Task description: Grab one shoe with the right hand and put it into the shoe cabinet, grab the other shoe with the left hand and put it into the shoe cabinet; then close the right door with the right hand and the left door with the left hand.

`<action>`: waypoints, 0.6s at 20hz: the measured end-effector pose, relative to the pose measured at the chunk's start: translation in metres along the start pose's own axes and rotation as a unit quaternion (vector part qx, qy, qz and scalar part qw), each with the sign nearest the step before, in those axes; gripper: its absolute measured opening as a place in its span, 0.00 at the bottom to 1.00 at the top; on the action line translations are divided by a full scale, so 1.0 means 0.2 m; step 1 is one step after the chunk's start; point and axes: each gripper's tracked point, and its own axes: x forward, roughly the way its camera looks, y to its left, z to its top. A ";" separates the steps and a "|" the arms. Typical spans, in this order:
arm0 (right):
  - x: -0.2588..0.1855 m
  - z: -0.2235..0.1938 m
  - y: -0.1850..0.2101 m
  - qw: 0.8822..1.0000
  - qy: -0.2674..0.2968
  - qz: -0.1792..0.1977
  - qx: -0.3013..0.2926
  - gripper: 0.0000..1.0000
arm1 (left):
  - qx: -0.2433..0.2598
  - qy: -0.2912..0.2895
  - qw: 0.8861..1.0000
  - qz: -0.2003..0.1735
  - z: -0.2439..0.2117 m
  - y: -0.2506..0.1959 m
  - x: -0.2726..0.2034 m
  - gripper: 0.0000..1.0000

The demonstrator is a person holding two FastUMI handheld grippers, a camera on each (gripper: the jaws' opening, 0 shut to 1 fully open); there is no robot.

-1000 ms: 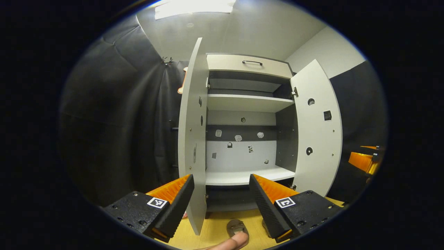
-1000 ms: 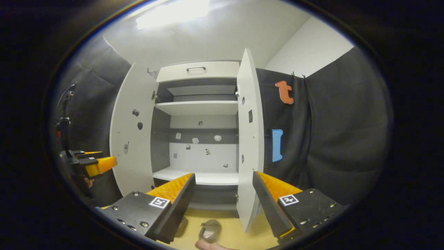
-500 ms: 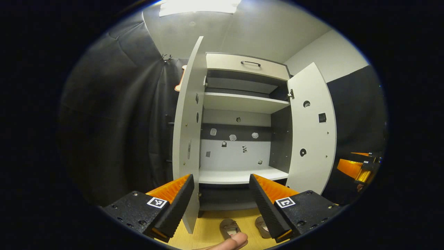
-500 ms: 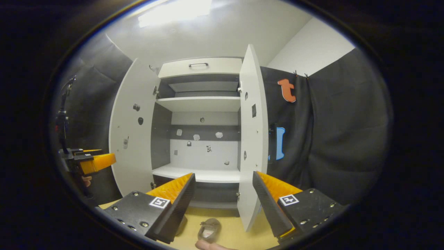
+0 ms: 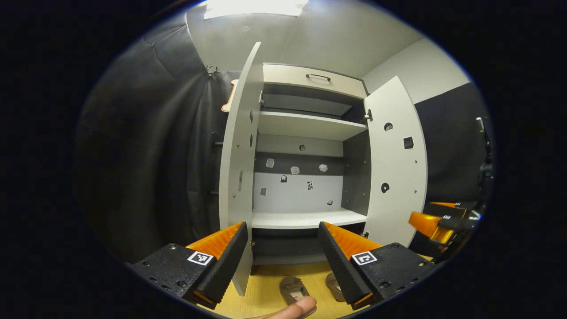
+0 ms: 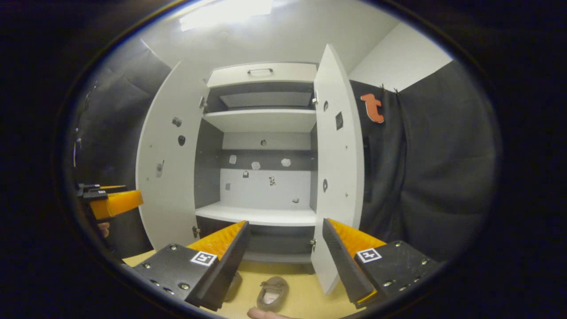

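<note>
Both grippers, left [image 5: 281, 248] and right [image 6: 285, 246], gape empty before the open cabinet [image 6: 261, 137]. Two shoes [image 5: 293, 289] lie bottom centre in the left gripper view; the right gripper view shows one whole.

Second shoe [image 6: 234, 283] mostly hidden behind right claw [image 6: 283, 261] finger; fingertip [image 6: 261, 313] cut by edge.

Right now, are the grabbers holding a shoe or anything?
No, nothing is held. The left gripper and right gripper are both open and empty. Both shoes lie on the floor before the open cabinet.
</note>
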 end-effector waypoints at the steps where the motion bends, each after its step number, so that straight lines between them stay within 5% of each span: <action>1: 0.04 -0.07 0.03 1.000 0.011 0.002 -0.003 0.99 | 0.000 0.000 1.000 0.002 -0.01 0.01 -0.01 0.98; 12: 0.31 -1.00 0.23 0.984 0.179 -0.001 -0.018 0.99 | -0.012 -0.002 1.000 0.002 -0.06 0.05 -0.08 0.96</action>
